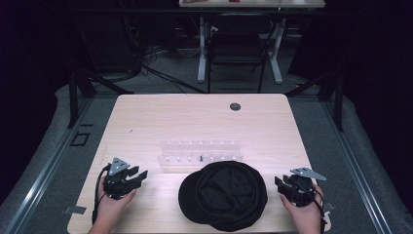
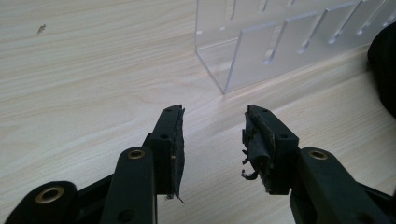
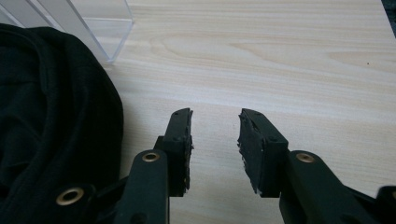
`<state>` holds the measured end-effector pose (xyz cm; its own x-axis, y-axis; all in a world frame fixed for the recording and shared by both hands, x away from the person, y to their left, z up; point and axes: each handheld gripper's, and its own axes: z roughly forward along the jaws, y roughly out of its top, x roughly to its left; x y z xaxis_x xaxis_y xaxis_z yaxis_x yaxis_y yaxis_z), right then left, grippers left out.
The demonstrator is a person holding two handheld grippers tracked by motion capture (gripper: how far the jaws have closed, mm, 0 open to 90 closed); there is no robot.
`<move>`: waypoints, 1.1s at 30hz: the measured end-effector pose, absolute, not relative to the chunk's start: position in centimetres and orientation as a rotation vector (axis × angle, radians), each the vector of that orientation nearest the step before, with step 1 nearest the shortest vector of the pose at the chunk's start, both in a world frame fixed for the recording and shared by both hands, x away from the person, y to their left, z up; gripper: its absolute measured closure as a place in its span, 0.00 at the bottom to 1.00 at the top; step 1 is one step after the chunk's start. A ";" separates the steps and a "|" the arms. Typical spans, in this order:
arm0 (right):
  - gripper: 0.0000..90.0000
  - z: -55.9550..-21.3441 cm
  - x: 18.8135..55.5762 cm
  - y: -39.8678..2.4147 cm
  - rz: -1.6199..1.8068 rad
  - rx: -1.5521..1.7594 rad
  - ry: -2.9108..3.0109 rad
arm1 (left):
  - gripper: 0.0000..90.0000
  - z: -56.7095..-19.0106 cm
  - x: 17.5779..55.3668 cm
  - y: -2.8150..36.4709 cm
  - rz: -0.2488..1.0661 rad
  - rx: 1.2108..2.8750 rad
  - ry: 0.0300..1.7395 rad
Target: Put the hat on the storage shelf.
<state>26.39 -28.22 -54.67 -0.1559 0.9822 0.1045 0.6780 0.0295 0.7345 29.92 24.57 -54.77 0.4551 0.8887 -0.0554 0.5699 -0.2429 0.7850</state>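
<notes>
Left gripper (image 1: 140, 176): we hold it left of the cap, jaws apart over bare wood.
Right gripper (image 1: 279, 183): jaws apart, empty, just right of the cap.
Black cap (image 1: 223, 195): lies at the table's (image 1: 146, 112) near edge, between our grippers, touching the clear rack (image 1: 200, 151).

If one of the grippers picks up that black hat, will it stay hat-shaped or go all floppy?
Probably floppy: the black hat looks like soft cloth, with folds and creases in its crown, so it would likely sag from wherever it is pinched. It seems light and not breakable. Lying flat on the table, it shouldn't roll, and pushed, it may bunch up rather than slide neatly.
</notes>
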 end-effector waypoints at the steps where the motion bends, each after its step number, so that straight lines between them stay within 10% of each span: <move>1: 0.70 -54.6 26.4 -28.2 0.930 1.682 1.881 | 0.63 -54.7 29.9 24.5 0.531 1.944 1.217; 33: 0.73 -48.1 26.3 -25.3 0.883 1.708 2.144 | 0.61 -53.7 29.2 24.2 0.521 1.958 1.198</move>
<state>26.34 -25.25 -48.14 -0.2745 0.9472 0.1655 0.7889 0.1235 0.6020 29.15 24.16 -53.69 0.4745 0.8790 -0.0467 0.5651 -0.2635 0.7818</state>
